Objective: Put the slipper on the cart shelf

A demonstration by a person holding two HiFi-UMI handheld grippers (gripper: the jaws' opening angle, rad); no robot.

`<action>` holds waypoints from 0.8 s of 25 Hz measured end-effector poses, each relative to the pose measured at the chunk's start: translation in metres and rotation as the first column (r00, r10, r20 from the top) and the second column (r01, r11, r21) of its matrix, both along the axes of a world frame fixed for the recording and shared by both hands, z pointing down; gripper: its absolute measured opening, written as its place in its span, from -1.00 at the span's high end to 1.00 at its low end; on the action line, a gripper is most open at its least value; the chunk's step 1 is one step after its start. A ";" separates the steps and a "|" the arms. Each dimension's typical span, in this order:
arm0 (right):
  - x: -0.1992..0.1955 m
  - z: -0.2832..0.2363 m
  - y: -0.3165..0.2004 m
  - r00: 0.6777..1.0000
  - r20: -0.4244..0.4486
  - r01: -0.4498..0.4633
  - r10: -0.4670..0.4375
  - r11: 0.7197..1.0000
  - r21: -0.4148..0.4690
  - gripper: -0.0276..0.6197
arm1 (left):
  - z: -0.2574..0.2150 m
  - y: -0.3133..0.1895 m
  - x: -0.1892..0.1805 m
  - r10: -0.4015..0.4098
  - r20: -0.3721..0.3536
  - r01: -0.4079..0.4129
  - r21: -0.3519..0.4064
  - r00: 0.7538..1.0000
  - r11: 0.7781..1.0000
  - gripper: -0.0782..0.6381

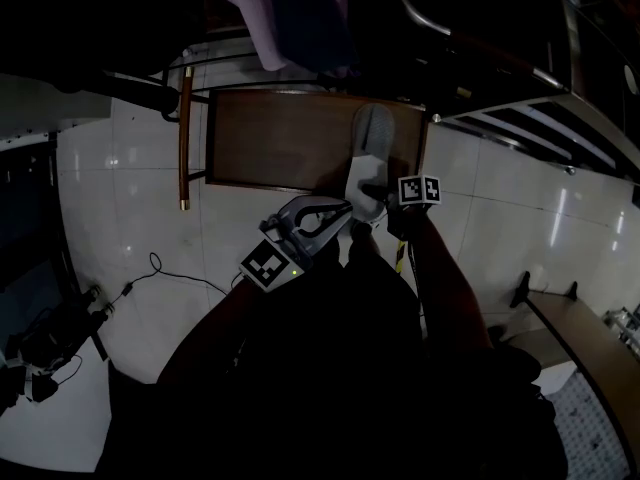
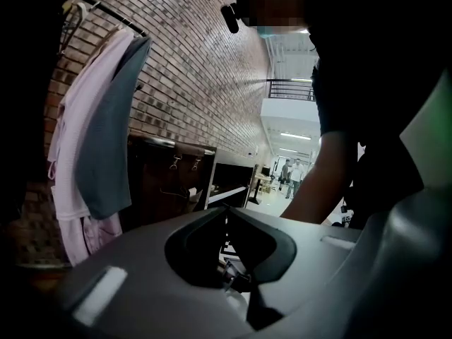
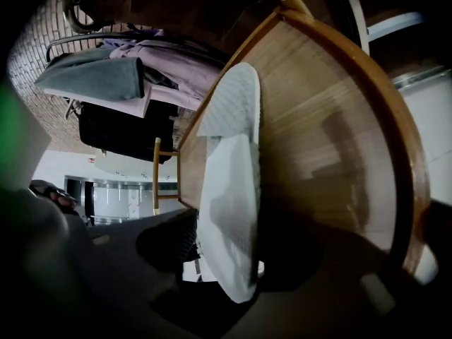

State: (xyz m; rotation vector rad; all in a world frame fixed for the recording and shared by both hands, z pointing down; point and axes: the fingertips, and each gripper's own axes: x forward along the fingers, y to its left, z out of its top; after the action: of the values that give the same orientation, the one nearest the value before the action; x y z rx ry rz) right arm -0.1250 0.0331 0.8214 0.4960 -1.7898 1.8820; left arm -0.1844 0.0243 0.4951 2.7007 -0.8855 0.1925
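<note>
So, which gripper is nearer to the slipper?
Right. The right gripper has open jaws on either side of the slipper at its heel; the left gripper, shut, hovers just to its left.

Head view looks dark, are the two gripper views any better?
Head view: dim, the person a black mass, only the slipper and floor tiles lit. Left gripper view: bright hallway, dark foreground. Right gripper view: strong fisheye bends the shelf.
</note>
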 end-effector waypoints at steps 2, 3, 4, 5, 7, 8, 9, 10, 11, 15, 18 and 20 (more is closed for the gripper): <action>-0.004 0.004 0.001 0.999 -0.015 0.028 -0.028 1.000 0.003 0.28 | 0.004 0.001 -0.003 -0.012 0.003 0.012 -0.013 1.000 1.000 0.75; -0.005 0.006 0.001 0.999 -0.024 0.041 -0.041 0.999 0.008 0.47 | 0.006 0.001 -0.004 -0.016 0.003 0.016 -0.020 1.000 1.000 0.75; -0.006 0.006 0.001 0.999 -0.028 0.046 -0.046 0.999 0.012 0.52 | 0.007 0.002 -0.005 -0.019 0.004 0.019 -0.025 1.000 1.000 0.75; -0.008 0.006 0.001 0.999 -0.025 0.044 -0.044 0.999 0.015 0.56 | 0.009 0.003 -0.005 -0.019 0.005 0.019 -0.027 1.000 0.999 0.75; -0.010 0.003 0.001 0.999 -0.010 0.031 -0.031 0.999 0.021 0.61 | 0.011 0.004 -0.006 -0.018 0.006 0.019 -0.031 1.000 0.999 0.75; -0.012 0.001 0.001 1.000 -0.002 0.025 -0.025 0.999 0.027 0.64 | 0.012 0.005 -0.006 -0.018 0.005 0.019 -0.034 1.000 0.999 0.75; -0.013 -0.002 0.001 1.000 0.006 0.020 -0.020 0.999 0.034 0.66 | 0.013 0.005 -0.007 -0.017 0.005 0.017 -0.035 1.000 0.999 0.75; -0.014 -0.006 0.001 1.000 0.012 0.017 -0.018 0.999 0.045 0.67 | 0.013 0.005 -0.007 -0.013 0.006 0.014 -0.032 1.000 0.999 0.75; -0.015 -0.010 0.000 1.000 0.016 0.017 -0.018 0.998 0.059 0.69 | 0.012 0.005 -0.007 -0.011 0.006 0.011 -0.027 1.000 1.000 0.75; -0.017 -0.035 -0.005 1.000 0.019 0.021 -0.024 0.988 0.150 0.71 | 0.005 0.004 -0.007 -0.005 -0.009 0.005 -0.015 1.000 1.000 0.75; -0.015 -0.064 -0.013 0.999 0.029 0.029 -0.038 0.968 0.249 0.71 | -0.001 0.002 -0.006 0.004 -0.010 -0.004 0.004 1.000 1.000 0.75; -0.012 -0.087 -0.019 0.998 0.038 0.031 -0.045 0.949 0.315 0.71 | -0.006 -0.001 -0.005 0.005 -0.008 -0.005 0.015 1.000 1.000 0.75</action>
State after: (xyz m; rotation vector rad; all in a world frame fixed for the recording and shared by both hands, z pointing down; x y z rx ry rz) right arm -0.1367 0.0141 0.7347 0.5296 -2.1273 1.5983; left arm -0.1896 0.0236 0.4895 2.7156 -0.8817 0.1766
